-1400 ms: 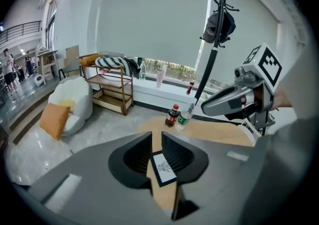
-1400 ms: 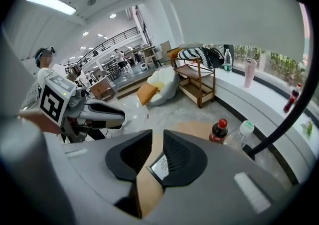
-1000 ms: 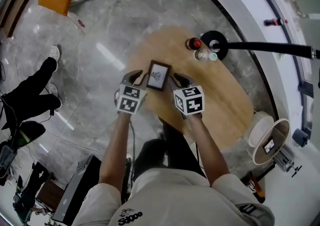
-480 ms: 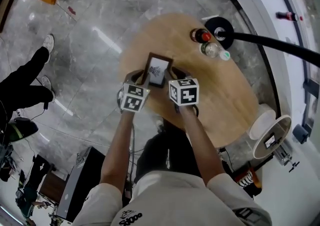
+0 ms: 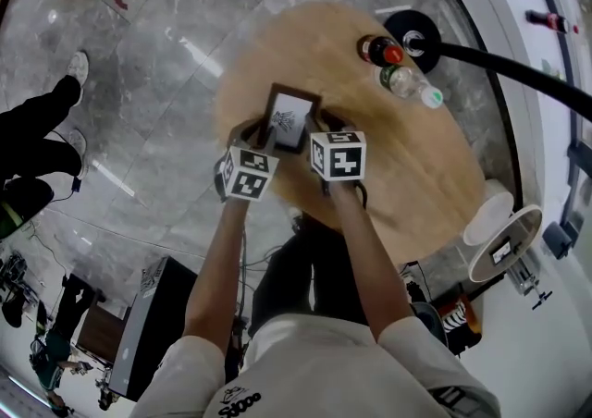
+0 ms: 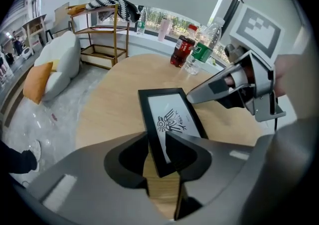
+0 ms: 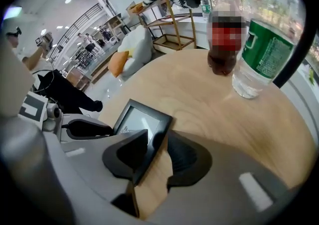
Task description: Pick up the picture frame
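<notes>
A black picture frame [image 5: 289, 118] holding a white print with a dark figure rests tilted on the round wooden table [image 5: 416, 157]. My left gripper [image 5: 252, 137] is at its left edge and my right gripper [image 5: 324, 125] at its right edge. In the left gripper view the frame [image 6: 172, 119] has its near corner between the jaws of the left gripper [image 6: 156, 133]. In the right gripper view the frame [image 7: 139, 119] has its edge between the jaws of the right gripper [image 7: 158, 134]. Both pairs of jaws have just been opening and stand wide around the frame.
A cola bottle [image 5: 379, 49] and a green-labelled water bottle [image 5: 407, 83] stand at the table's far side beside a black lamp base [image 5: 416, 37]. A person's black-clad legs [image 5: 37, 139] are on the marble floor at left. A white round stand [image 5: 504, 240] is at right.
Both grippers have come down with the frame, which now sits lower, on the tabletop. The jaws have spread wider around its edges.
</notes>
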A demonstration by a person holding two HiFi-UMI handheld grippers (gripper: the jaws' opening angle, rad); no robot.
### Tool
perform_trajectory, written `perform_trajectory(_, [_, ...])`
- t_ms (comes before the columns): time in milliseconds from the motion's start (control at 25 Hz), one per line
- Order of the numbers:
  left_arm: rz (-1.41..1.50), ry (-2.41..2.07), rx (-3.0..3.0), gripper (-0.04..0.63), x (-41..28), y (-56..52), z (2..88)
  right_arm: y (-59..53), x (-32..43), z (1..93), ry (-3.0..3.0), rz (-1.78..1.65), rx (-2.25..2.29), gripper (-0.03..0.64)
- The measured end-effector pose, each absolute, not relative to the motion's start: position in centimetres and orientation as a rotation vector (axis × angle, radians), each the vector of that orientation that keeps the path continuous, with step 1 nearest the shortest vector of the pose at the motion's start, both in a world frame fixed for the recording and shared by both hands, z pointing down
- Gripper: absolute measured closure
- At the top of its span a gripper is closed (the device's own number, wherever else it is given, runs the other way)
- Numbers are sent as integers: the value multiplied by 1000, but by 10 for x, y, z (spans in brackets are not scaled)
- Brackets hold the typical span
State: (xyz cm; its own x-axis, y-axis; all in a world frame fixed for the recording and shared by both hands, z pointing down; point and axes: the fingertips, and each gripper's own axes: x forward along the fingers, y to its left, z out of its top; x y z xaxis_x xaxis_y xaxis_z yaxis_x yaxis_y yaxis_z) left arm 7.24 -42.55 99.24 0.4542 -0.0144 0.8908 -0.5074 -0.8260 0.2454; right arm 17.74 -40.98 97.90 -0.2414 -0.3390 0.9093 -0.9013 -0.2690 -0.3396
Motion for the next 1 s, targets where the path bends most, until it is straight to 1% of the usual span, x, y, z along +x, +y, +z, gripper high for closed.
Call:
perform_trajectory(440, [1339, -468, 2197, 477, 68, -423, 1002, -419, 177, 992, -1468, 1502, 1498, 494])
perform_trajectory(1000, [1246, -534, 2161, 509, 64, -421, 993, -416, 174, 992, -1466, 1519, 1521, 505])
